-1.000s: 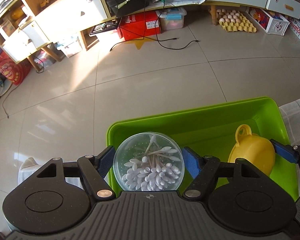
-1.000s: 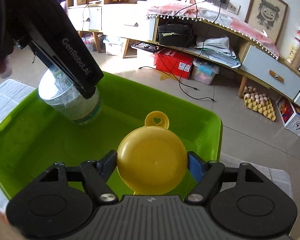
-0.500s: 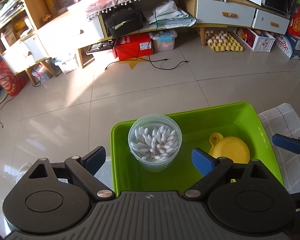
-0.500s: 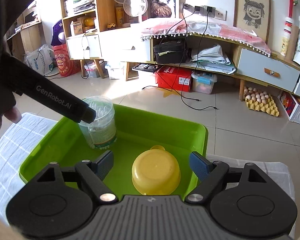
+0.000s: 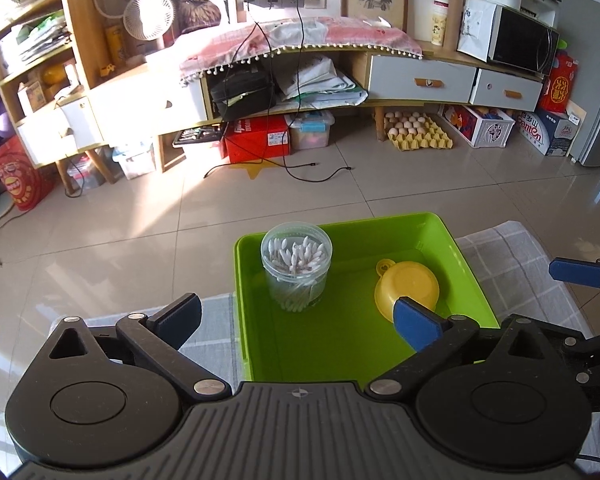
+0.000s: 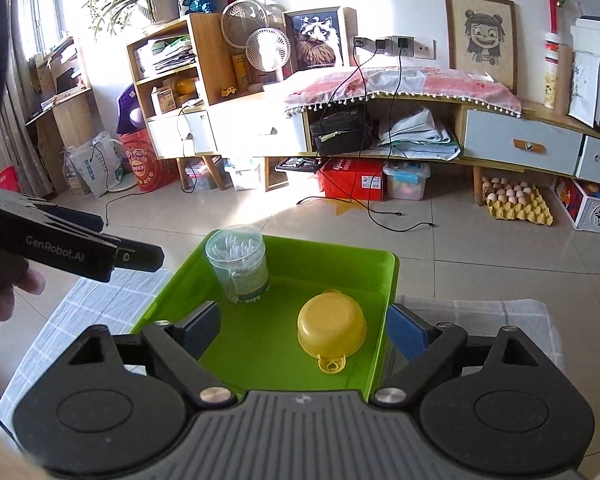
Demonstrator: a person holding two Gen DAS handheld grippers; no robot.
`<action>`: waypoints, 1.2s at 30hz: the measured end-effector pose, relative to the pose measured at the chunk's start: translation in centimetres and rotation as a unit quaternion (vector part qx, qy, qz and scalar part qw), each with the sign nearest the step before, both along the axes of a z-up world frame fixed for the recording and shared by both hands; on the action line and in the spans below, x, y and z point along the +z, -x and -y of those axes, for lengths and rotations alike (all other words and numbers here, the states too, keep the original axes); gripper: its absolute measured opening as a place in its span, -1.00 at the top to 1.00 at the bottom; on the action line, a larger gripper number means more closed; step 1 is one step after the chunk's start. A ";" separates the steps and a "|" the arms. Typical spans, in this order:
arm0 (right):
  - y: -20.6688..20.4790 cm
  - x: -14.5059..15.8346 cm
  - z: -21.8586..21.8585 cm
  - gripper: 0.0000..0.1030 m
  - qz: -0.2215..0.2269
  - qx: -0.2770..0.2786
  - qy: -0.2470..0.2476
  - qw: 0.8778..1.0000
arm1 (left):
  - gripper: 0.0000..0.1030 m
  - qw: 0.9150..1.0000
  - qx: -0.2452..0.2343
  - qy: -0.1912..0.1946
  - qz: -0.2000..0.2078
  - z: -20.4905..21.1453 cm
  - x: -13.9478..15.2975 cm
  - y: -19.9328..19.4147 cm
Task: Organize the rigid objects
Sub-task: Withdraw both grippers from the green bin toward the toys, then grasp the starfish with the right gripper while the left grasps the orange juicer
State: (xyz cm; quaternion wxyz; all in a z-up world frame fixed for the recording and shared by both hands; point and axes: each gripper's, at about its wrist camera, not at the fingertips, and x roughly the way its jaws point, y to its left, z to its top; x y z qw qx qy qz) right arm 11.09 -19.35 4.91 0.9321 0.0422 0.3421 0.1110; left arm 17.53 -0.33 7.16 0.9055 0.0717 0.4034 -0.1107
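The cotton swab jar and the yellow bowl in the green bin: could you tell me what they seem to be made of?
Cotton swab jar: likely clear, glossy plastic; the swabs show through its wall. Yellow bowl: apparently opaque moulded plastic with a soft sheen and a loop tab.

Label print on the cotton-swab jar (image 6: 242, 266) was too small to read; gripper body hid the green bin's (image 5: 440, 232) near rim.

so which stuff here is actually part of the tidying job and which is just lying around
Part of the job:
- clear plastic jar of cotton swabs, upright in the tray
- yellow plastic bowl, upside down in the tray
- bright green plastic tray
- left gripper and right gripper, both open

Lying about:
- yellow egg carton
- red cardboard box
- white desk fan
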 end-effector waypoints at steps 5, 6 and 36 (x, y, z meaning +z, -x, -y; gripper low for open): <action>4.1 0.0 1.1 -0.45 0.025 -0.007 -0.035 0.999 | -0.91 1.000 0.001 0.020 0.019 -1.1 -0.8 3.6; 4.8 -0.1 1.3 -0.51 0.031 -0.009 -0.041 0.999 | -0.91 0.999 0.002 0.023 0.022 -1.4 -1.2 4.6; 10.4 -11.5 2.6 0.07 -0.212 -0.008 -0.118 0.970 | -0.73 0.985 -0.018 0.145 -0.093 -7.2 -14.0 12.4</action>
